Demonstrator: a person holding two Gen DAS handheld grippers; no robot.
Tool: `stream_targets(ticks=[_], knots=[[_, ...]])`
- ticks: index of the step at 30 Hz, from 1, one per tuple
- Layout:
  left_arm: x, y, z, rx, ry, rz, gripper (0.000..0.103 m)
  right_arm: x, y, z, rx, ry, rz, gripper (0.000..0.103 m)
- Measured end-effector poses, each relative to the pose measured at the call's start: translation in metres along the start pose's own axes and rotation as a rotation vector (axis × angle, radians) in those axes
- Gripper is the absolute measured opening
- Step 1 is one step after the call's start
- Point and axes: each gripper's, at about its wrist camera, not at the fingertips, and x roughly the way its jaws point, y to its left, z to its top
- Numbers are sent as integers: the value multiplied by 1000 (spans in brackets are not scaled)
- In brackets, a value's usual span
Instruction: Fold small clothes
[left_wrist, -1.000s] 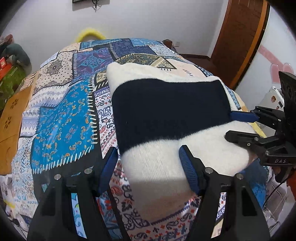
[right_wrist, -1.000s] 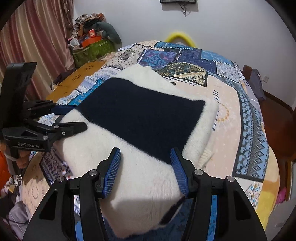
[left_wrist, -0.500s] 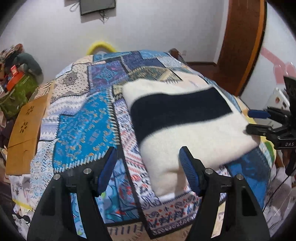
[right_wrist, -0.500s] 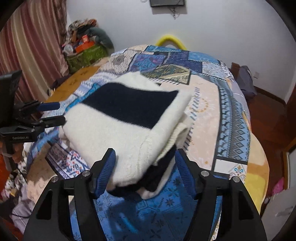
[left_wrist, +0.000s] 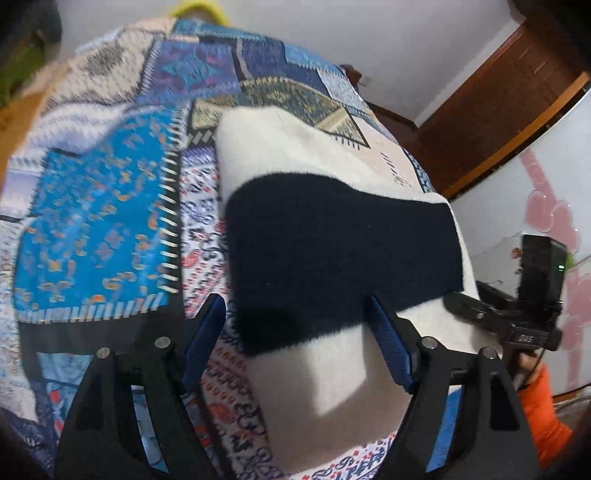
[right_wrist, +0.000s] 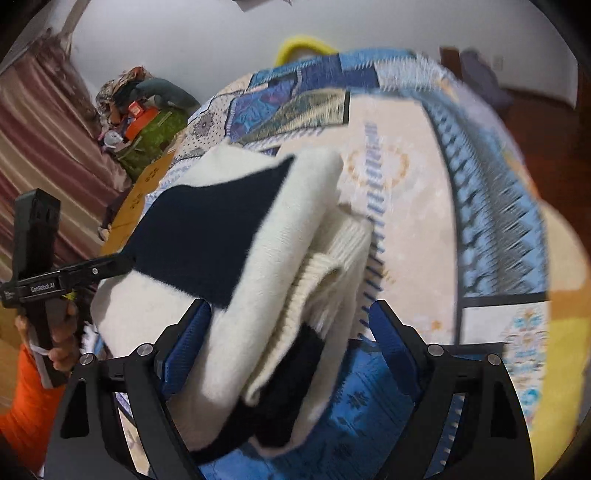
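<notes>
**Both grippers swing back in on the folded sweater**

Half a second ago they had drawn away; now the left gripper (left_wrist: 295, 343) and right gripper (right_wrist: 291, 336) crowd the folded sweater (left_wrist: 332, 258) at mid-frame on the bedspread (left_wrist: 99, 221), fingers wide apart, gripping nothing. Probably tidying before finishing.

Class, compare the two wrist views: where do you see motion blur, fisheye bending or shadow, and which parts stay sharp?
Left wrist view: bedspread smeared, folded sweater softly blurred, left claw crisp, casting a dark shadow on the sweater. Right wrist view: bedspread streaked hardest at right, right claw sharp; both frames bulge and darken at the corners.
</notes>
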Motion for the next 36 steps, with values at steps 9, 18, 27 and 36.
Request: stream_targets(ticks=[9,18,27,36], knots=[[18,-4,3,-12,44,-82,70,18,-5,1,74,33,112,67],[-42,-30,-7,101,-90,-44,51,-17,35,4,-29,-37,113,39],[-133,0,-11,64,-260,-6,51,-40,110,34,-133,-129,171,39],[-113,75,-27,-53,-189,29,51,22,146,36,-151,-41,183,39]])
